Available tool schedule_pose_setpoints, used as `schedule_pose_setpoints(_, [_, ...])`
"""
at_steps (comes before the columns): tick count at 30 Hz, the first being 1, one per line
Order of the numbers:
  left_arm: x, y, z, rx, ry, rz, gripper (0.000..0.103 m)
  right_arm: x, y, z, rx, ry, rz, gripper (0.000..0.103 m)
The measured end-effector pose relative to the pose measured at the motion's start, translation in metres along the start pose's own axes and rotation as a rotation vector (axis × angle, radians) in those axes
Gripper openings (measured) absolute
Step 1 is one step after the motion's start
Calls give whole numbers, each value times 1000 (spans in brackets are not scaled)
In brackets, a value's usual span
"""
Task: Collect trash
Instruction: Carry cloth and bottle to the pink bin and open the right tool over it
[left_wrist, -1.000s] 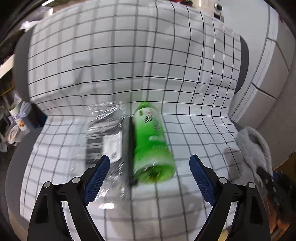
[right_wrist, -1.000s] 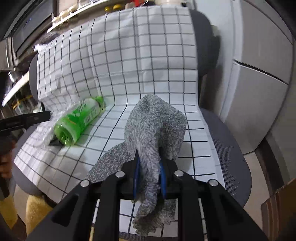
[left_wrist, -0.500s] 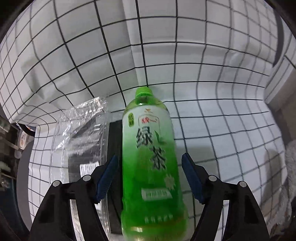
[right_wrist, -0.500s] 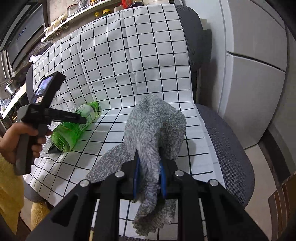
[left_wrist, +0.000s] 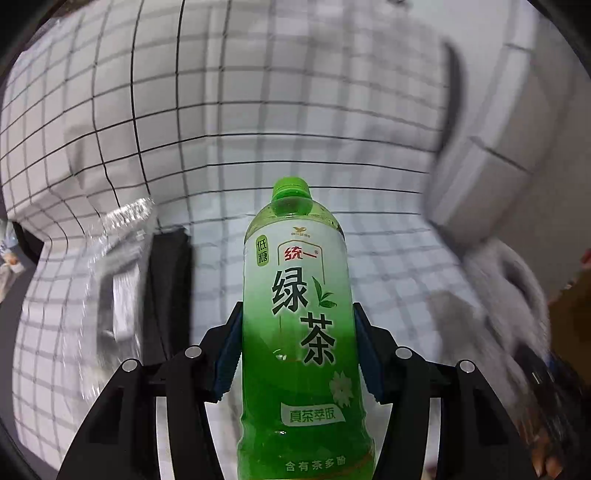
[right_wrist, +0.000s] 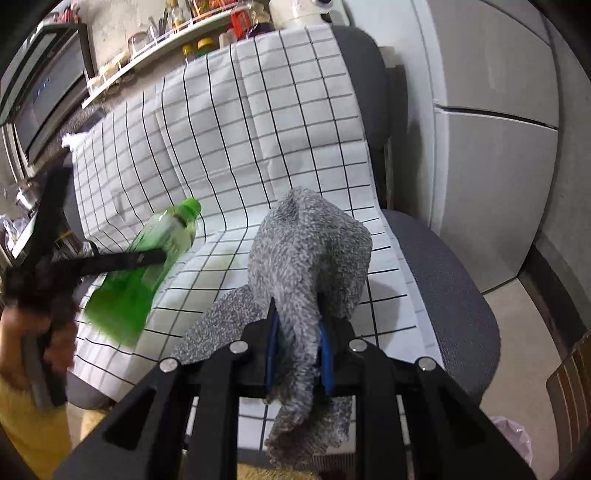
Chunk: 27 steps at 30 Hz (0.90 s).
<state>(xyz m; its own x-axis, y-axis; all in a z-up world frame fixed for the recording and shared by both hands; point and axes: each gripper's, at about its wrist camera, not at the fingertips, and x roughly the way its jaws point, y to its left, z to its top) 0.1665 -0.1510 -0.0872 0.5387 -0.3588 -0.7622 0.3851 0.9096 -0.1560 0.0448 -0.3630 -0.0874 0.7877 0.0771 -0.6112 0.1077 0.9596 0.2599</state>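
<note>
My left gripper is shut on a green tea bottle, its blue pads pressed on both sides of the label. The bottle is lifted off the seat and tilted, cap pointing away; it also shows in the right wrist view, blurred, held by the left gripper. A clear plastic wrapper with a dark item in it lies on the checked cloth to the left. My right gripper is shut on a grey knitted cloth that drapes over the seat's front.
The white checked cover lies over a grey office chair. A white cabinet stands to the right. A shelf with jars runs behind. A wooden piece sits low right.
My left gripper closed on the green bottle and lifted it off the seat. The wrapper stayed on the cloth. The right gripper kept holding the grey cloth and rose slightly.
</note>
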Motion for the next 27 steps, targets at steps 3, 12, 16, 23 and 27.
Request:
schedule_pose_setpoints(3, [-34,-20,-35,11,-59,-50,56,-15,-5,-5,38,-5,19,18])
schedule_pose_setpoints(12, [-67,-61,-103,62,-128,-167,56,-69,-19,-37,69,-35,-25,19])
schedule_pose_setpoints(16, [-63,-74,-121,98,-99,-192,56,-91,-26,-57,65,-37,-91,19])
schedule_pose_setpoints(23, [-67,-105,-132,159,-82,-227,56,-123,-54,-92,123,-30,-173,20])
schedule_pose_setpoints(27, [-70,-126,-134,185,-75,-275,56,-138,-78,-103,153,-5,-267,23])
